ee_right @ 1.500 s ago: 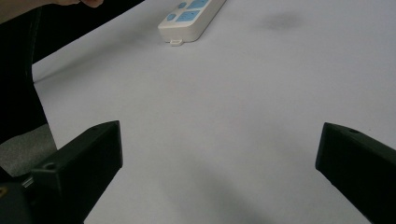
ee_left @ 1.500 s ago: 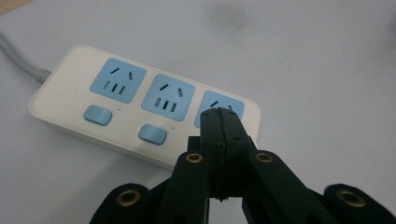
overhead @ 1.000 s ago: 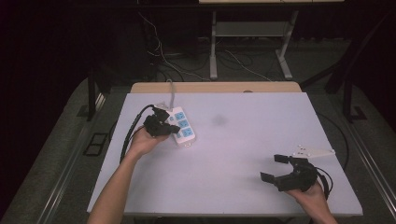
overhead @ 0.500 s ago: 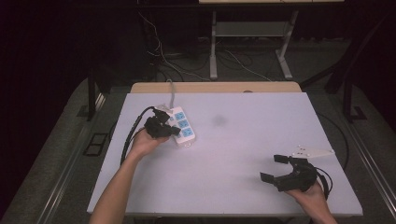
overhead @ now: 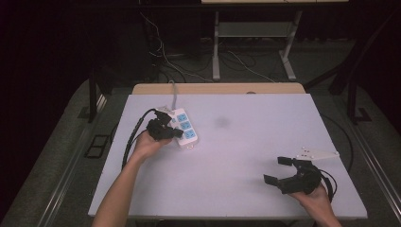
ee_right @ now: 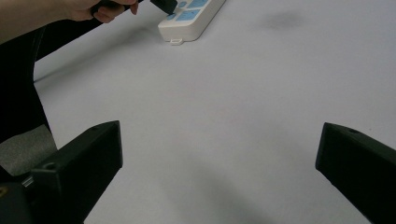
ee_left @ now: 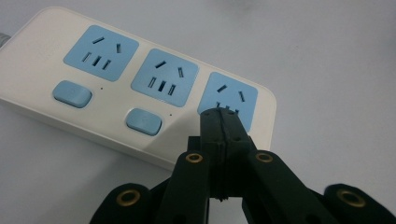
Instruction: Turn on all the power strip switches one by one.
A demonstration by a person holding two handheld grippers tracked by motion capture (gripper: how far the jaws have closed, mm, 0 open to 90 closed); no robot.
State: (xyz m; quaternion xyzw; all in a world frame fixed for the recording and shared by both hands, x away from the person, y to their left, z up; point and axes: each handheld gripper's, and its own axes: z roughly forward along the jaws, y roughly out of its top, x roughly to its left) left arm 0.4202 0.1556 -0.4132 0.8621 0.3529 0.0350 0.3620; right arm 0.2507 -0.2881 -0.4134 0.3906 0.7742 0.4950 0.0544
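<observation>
High view: the white plastic power strip with three blue sockets (overhead: pixel 183 129) lies at the left rear of the pale table (overhead: pixel 236 189). The left gripper (overhead: pixel 176 133) rests over it; the right gripper (overhead: pixel 276 170) sits at the right front, jaws wide.

Left gripper view: jaws pressed together, empty, over the end socket (ee_left: pixel 229 99).

Right gripper view: jaws spread wide over bare table.

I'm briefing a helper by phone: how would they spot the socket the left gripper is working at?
Find the white power strip on the left half of the table. It has three blue sockets in a row. The left gripper, fingers shut, touches the end socket farthest from the strip's cord.
</observation>
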